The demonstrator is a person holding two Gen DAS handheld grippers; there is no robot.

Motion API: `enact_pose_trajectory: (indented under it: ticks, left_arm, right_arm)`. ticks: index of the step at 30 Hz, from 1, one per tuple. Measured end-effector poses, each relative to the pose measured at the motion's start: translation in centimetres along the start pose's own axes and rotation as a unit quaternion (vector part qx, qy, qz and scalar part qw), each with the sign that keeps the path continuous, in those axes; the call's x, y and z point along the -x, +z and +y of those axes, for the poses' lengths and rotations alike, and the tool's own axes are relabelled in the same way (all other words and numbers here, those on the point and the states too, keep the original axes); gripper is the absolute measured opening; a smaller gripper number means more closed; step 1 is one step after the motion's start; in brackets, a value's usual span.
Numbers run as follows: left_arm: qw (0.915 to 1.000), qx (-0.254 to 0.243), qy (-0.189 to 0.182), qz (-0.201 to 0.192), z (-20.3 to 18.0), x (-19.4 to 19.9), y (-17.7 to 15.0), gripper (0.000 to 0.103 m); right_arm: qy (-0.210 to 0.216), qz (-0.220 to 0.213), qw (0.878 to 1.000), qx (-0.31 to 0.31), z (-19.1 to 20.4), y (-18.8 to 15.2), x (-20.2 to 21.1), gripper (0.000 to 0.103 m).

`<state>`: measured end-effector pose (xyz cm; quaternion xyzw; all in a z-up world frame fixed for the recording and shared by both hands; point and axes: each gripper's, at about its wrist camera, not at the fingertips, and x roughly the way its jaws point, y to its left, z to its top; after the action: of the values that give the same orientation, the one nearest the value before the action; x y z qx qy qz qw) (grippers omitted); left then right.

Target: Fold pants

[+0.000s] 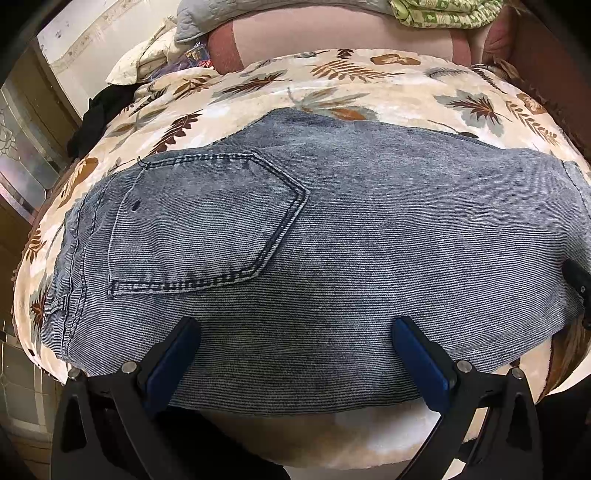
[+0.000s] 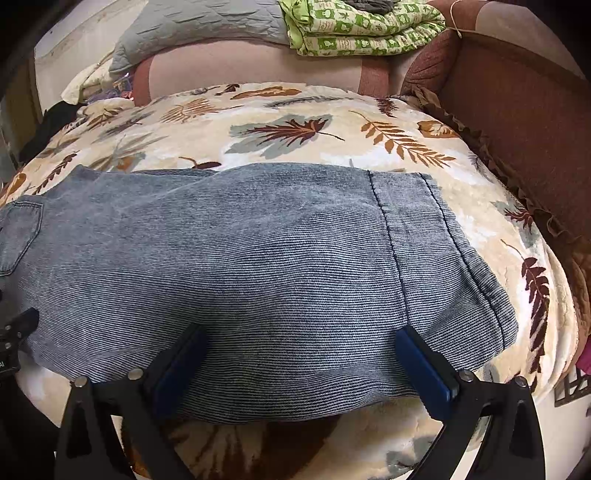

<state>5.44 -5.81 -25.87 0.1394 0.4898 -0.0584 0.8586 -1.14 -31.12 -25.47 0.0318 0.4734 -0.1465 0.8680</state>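
The faded blue ribbed-denim pants (image 1: 314, 258) lie folded into a broad, flat bundle across the cream plush blanket with brown and grey leaf prints (image 1: 332, 85), which covers a sofa seat. The bundle runs lengthwise along the near edge of the blanket, stopping just short of that edge. At its left end a stitched five-sided back pocket (image 1: 199, 225) faces up, with the waistband seams just beyond it toward the blanket's left edge. At its right end the hemmed cuff (image 2: 436, 236), marked by two dark stitch lines, lies flat near the blanket's right edge.

The left tool (image 1: 295, 358) stands wide open, its two blue-padded fingers (image 1: 173, 362) spread apart over the near edge of the denim below the pocket, with nothing between them. The right tool (image 2: 301, 365) is likewise spread wide, its blue-padded fingers (image 2: 424, 365) resting over the near edge of the pants close to the cuff, gripping nothing.

Behind the blanket runs the pinkish sofa backrest (image 2: 240, 70). A folded green-and-white patterned quilt (image 2: 362, 29) sits on top of it toward the right, and a grey quilted cover (image 2: 199, 33) lies toward the left. The brown sofa arm (image 2: 517, 110) rises past the blanket's right edge.
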Motion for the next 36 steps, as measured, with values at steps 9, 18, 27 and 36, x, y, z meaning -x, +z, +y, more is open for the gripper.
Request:
enact_pose_trajectory:
  ticks: [9, 18, 27, 36]
  left_arm:
    - [0.9999, -0.005, 0.0, 0.014, 0.0, 0.1, 0.3, 0.103]
    - [0.999, -0.012, 0.016, -0.039, -0.3, 4.0, 1.7, 0.103]
    - [0.9945, -0.006, 0.03, -0.1, 0.4, 8.5, 3.0, 0.103]
    - [0.988, 0.02, 0.042, -0.148, 2.3, 11.9, 3.5, 0.103]
  right_arm:
    - [0.0, 0.001, 1.0, 0.002, 0.0, 0.0, 0.0, 0.103]
    - [0.006, -0.005, 1.0, -0.002, 0.2, 0.5, 0.7, 0.103]
    - [0.017, -0.057, 0.998, 0.033, 2.5, 1.1, 2.8, 0.103]
    - [0.027, -0.054, 0.998, 0.025, 2.5, 1.2, 2.6, 0.103]
